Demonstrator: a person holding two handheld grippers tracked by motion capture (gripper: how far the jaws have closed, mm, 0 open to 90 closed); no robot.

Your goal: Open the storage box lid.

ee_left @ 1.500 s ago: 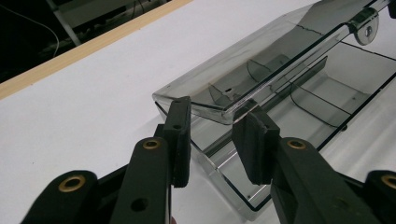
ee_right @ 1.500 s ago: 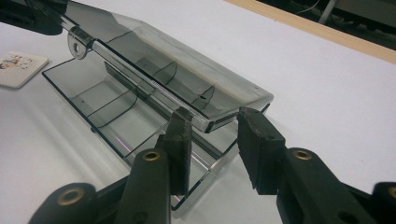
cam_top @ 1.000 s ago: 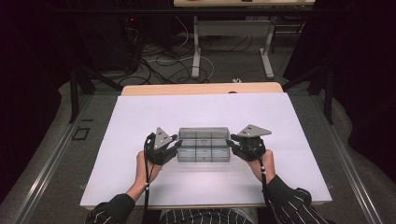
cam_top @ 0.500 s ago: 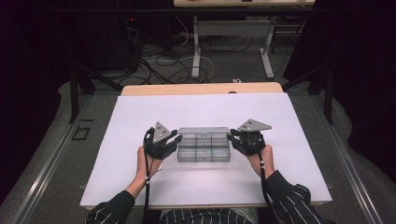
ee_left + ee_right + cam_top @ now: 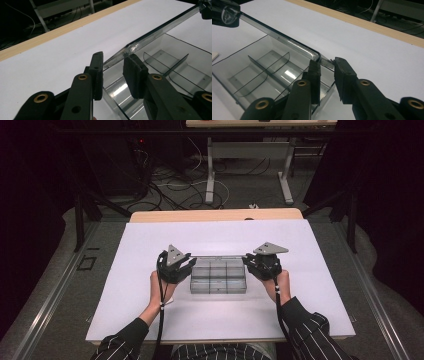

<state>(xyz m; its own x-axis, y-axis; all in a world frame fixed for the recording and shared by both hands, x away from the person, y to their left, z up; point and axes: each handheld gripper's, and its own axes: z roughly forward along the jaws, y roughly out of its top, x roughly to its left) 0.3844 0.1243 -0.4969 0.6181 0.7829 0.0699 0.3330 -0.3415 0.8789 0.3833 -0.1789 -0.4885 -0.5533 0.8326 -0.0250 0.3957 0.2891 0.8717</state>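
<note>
A clear plastic compartment box (image 5: pixel 218 279) lies in the middle of the white table top (image 5: pixel 150 245). Dividers (image 5: pixel 172 66) show inside it. Its clear lid (image 5: pixel 217 256) is tilted up off the box, and each of its two raised corners sits in one gripper. My left gripper (image 5: pixel 188 263) is shut on the lid's left corner (image 5: pixel 125 50), which runs in between the pads. My right gripper (image 5: pixel 247 260) holds the right corner (image 5: pixel 319 57). Its jaws have just been closing, with the lid's edge between them (image 5: pixel 327 63).
The white top lies on a wooden table whose far edge (image 5: pixel 215 215) shows beyond it. Behind it stand desk legs (image 5: pixel 210 175) and loose cables (image 5: pixel 165 185) on the floor. A person's striped sleeves (image 5: pixel 305 325) come in from the near edge.
Both grippers have shifted toward the far side of the box. The lid's edge has come up with them, and the box's compartments now lie open to view.
</note>
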